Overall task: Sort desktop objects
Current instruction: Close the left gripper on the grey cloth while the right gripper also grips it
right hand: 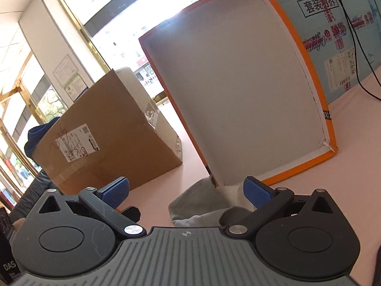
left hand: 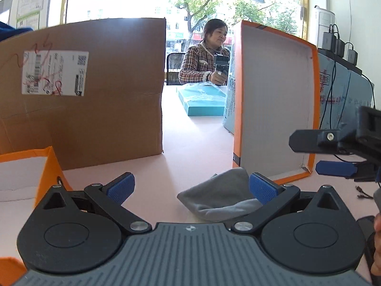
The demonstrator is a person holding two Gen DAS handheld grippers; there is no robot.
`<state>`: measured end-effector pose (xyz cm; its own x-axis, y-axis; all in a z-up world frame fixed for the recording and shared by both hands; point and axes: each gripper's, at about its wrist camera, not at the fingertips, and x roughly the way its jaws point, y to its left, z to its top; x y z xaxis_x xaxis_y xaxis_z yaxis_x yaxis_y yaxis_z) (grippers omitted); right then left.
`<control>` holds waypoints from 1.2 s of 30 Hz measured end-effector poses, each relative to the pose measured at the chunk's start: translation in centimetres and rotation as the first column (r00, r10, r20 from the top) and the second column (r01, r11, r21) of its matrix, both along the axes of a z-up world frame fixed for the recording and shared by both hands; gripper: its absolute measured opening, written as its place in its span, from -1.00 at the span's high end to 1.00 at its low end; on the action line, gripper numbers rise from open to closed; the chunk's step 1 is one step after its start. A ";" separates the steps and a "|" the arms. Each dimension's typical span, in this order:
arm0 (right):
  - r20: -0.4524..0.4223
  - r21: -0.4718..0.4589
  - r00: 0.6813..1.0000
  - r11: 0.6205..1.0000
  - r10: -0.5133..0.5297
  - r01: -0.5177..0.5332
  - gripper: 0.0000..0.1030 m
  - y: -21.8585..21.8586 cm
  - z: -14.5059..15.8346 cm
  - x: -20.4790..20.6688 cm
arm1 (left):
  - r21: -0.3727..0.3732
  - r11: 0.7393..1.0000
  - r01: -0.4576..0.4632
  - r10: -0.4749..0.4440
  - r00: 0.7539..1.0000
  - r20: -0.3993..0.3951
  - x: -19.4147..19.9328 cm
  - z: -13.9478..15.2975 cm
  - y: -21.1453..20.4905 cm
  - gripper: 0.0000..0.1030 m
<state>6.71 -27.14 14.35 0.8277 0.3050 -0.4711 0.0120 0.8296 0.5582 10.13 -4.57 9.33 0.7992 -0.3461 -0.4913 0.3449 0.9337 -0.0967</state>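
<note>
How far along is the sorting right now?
Nothing visibly sorted yet. The grey pouch lies on the pink table by the upright orange lid. The left gripper and right gripper are both open around it, empty. Left: grasp it and place it, possibly in the orange box.

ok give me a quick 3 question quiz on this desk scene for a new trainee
1. True or false: the left gripper is shut on the grey pouch.
2. Multiple choice: the orange box lid is (a) flat on the desk, (b) standing on its edge, (c) on top of the cardboard box.
3. Short answer: what colour are the gripper pads?

Key
1. False. Both grippers are open; the right gripper is also open, and the pouch lies on the desk by their fingers.
2. b.
3. Blue.
</note>
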 end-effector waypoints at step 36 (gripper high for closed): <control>-0.176 0.030 0.983 0.999 0.046 -0.041 -0.14 -0.4 -5.0 1.6 | -0.047 0.999 -0.024 0.010 0.962 -0.273 7.2 -6.0 -1.1 0.64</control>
<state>8.28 -27.51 9.31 0.7176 0.3532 -0.6002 0.0764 0.8167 0.5719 17.33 -5.63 3.29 0.6435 -0.3634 -0.6737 0.2834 0.9307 -0.2313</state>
